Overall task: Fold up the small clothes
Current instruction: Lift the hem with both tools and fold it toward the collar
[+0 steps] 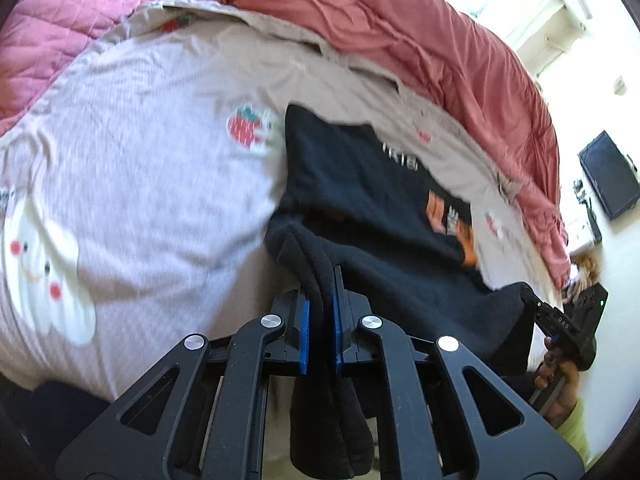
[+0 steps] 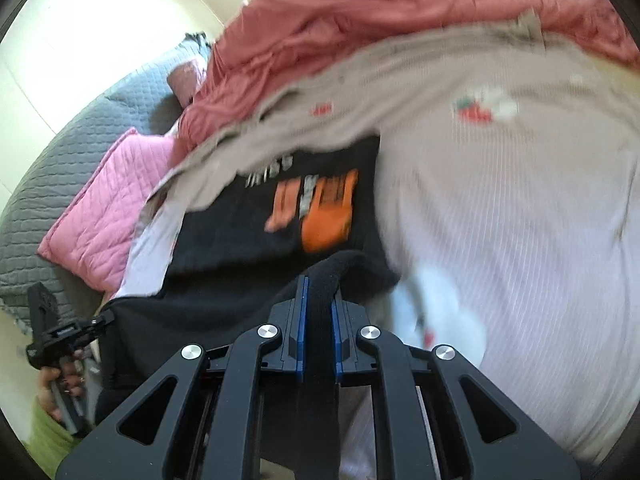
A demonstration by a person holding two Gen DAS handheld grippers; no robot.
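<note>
1. Step in hand: each gripper has pinched one near corner or edge of the black fleece-lined top with orange print. I judge this the start of a fold, with the near hem raised off the bed.
2. Left gripper: jaws nearly together, blue pads clamped on a thick roll of the black cloth, whose loose end hangs down between the fingers toward the camera.
3. Right gripper: the same, jaws narrow and pinching a ridge of the black cloth. In the left wrist view it shows far right of the left gripper, holding the garment's other near corner.
4. Where the garment is: its body lies flat just ahead of both grippers on the pale ribbed bedsheet with strawberry and bunny prints. Only the near edge is lifted.
5. Next move, judged: carry both corners forward together, level, and lay the near edge over the far edge. Keep tension even so the thick fleece does not bunch.
6. Counts: one black top, two grippers, one printed sheet, one salmon-red bunched duvet beyond the top, one pink quilted pillow, one grey quilted cover. Motion blur makes smaller items unreadable.
</note>
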